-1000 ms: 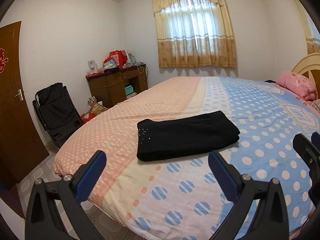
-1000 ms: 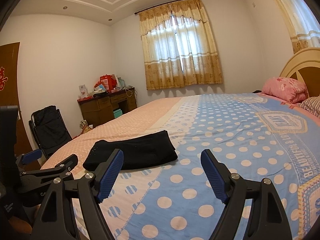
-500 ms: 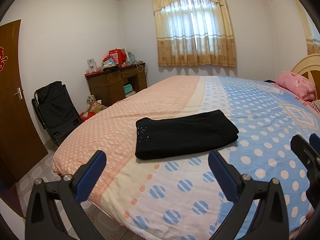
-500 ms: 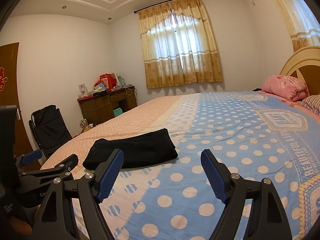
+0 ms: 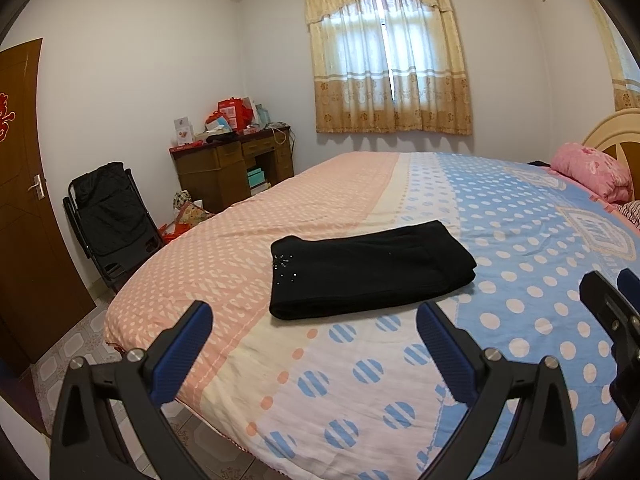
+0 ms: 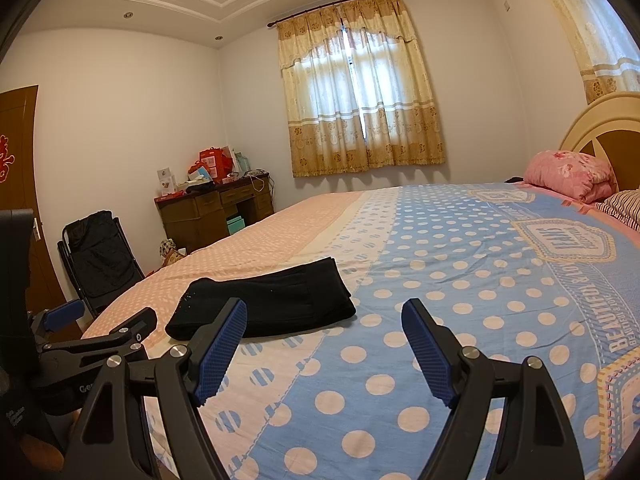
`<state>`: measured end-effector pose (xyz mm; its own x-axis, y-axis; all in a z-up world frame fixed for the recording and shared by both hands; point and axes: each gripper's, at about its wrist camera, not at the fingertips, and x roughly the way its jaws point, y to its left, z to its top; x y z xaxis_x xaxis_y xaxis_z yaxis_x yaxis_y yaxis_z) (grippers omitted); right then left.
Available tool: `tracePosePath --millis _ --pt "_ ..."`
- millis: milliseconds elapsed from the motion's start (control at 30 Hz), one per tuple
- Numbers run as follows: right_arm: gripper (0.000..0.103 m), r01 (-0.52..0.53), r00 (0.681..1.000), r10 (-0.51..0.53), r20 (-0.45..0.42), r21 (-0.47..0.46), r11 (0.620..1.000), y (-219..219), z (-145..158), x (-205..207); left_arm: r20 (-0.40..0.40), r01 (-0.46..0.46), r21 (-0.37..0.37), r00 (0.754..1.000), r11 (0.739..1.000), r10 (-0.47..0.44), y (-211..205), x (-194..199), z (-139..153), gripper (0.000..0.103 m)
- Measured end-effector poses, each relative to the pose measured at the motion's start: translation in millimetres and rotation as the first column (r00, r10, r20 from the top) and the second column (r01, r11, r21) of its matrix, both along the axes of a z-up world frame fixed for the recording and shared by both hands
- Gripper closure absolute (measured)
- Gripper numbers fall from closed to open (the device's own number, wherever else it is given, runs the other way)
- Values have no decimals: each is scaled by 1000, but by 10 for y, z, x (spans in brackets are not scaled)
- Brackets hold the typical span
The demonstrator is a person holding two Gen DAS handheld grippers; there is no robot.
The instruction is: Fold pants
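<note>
Black pants (image 5: 370, 270) lie folded into a flat rectangle on the bed (image 5: 400, 360), near its foot; they also show in the right wrist view (image 6: 268, 300). My left gripper (image 5: 314, 326) is open and empty, held back from the near edge of the pants. My right gripper (image 6: 324, 328) is open and empty, above the blue dotted cover to the right of the pants. The right gripper shows at the right edge of the left wrist view (image 5: 612, 312); the left gripper shows at the left of the right wrist view (image 6: 96, 332).
The bed has a pink and blue dotted cover, a pink pillow (image 5: 592, 172) and a headboard (image 6: 600, 132) at the right. A wooden desk (image 5: 232, 168) with clutter, a black folding chair (image 5: 108, 216) and a brown door (image 5: 20, 200) stand on the left.
Both grippers have drawn back slightly and tilted up a little; the pants sit a little lower in view. Both stay open; the pants have not moved.
</note>
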<state>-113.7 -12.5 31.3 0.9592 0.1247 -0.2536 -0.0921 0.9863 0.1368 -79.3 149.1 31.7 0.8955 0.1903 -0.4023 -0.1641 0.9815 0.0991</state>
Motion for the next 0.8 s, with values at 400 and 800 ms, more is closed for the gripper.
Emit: tracePosePath --millis 400,800 --pt "22 8 1000 -8 -6 0 1000 0 18 -2 3 -35 10 999 999 35 -75 0 20 0" --pt "22 12 1000 -12 -27 8 1000 20 -27 55 -20 -26 -9 999 1000 25 -10 83 23 0"
